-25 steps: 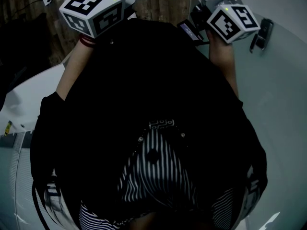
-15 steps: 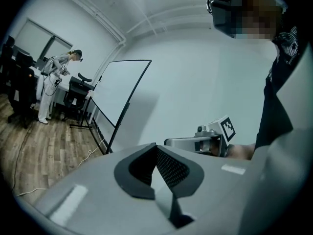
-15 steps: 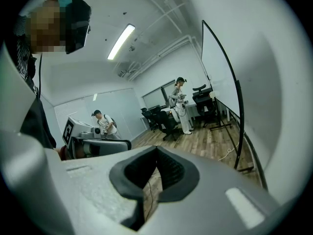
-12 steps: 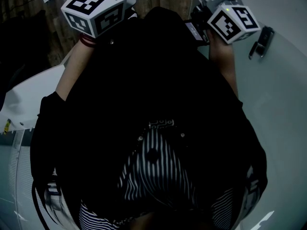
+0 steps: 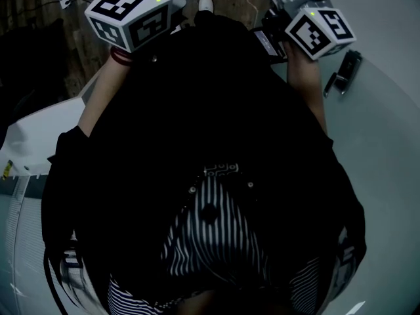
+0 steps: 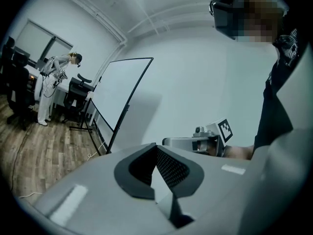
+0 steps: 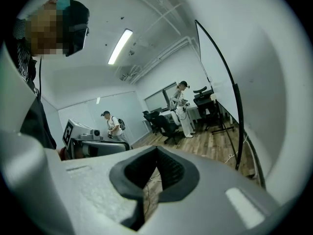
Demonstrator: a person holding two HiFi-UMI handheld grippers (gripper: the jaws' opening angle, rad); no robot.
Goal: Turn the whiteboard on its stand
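At my right side, the whiteboard had swung its black edge slightly further across than a moment before, so I judged the turn under way, though the left gripper and right gripper both kept their fingers together on nothing.
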